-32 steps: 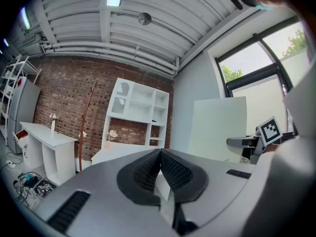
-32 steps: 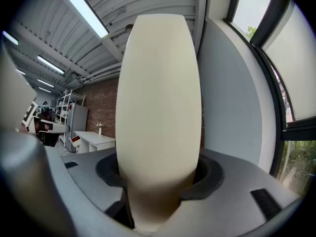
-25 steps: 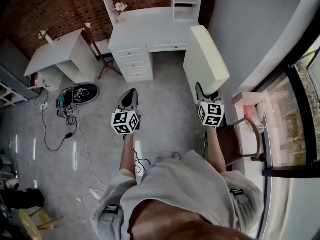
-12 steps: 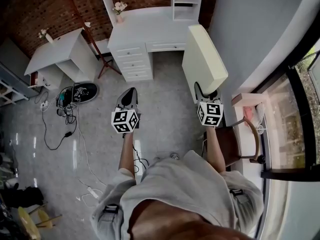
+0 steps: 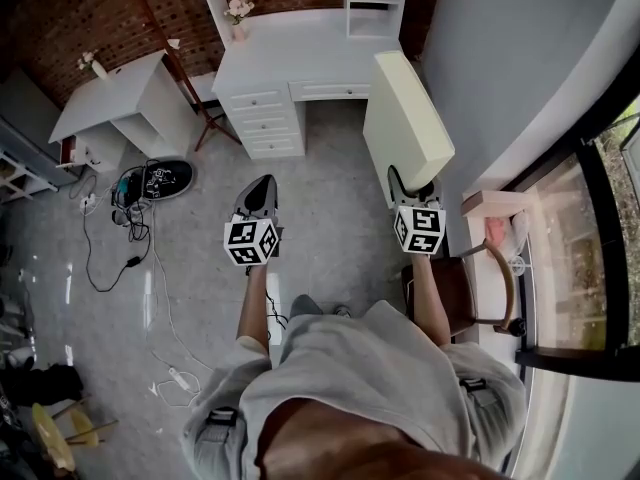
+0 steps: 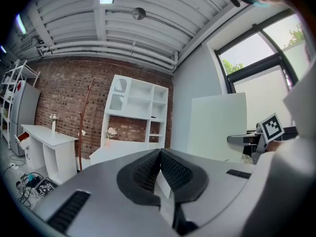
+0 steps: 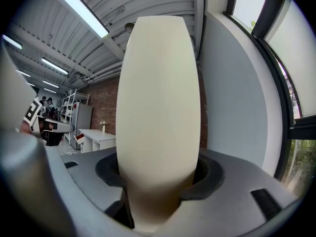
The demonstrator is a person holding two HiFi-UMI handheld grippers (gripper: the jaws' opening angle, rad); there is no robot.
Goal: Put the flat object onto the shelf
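A thick cream flat panel [image 5: 405, 118] stands on edge in my right gripper [image 5: 410, 182], whose jaws press on its lower end. In the right gripper view the cream panel [image 7: 159, 107] fills the middle and hides what lies ahead. My left gripper [image 5: 258, 196] is held level at the left, its jaws shut with nothing between them; in the left gripper view its fingertips [image 6: 159, 157] meet. The white desk with a shelf unit [image 5: 300, 53] stands ahead against the brick wall; its shelves [image 6: 138, 102] show in the left gripper view, with the panel [image 6: 217, 127] at the right.
A second white desk [image 5: 120, 113] stands at the left. Cables and a dark round device [image 5: 160, 181] lie on the grey floor. A wooden chair [image 5: 470, 288] and a low sill with pink things [image 5: 495, 230] are at the right by the window. A grey wall [image 5: 500, 58] runs along the right.
Both grippers and the panel have moved a little toward the white desk; the desk sits slightly lower and nearer in the head view. The grips look unchanged.
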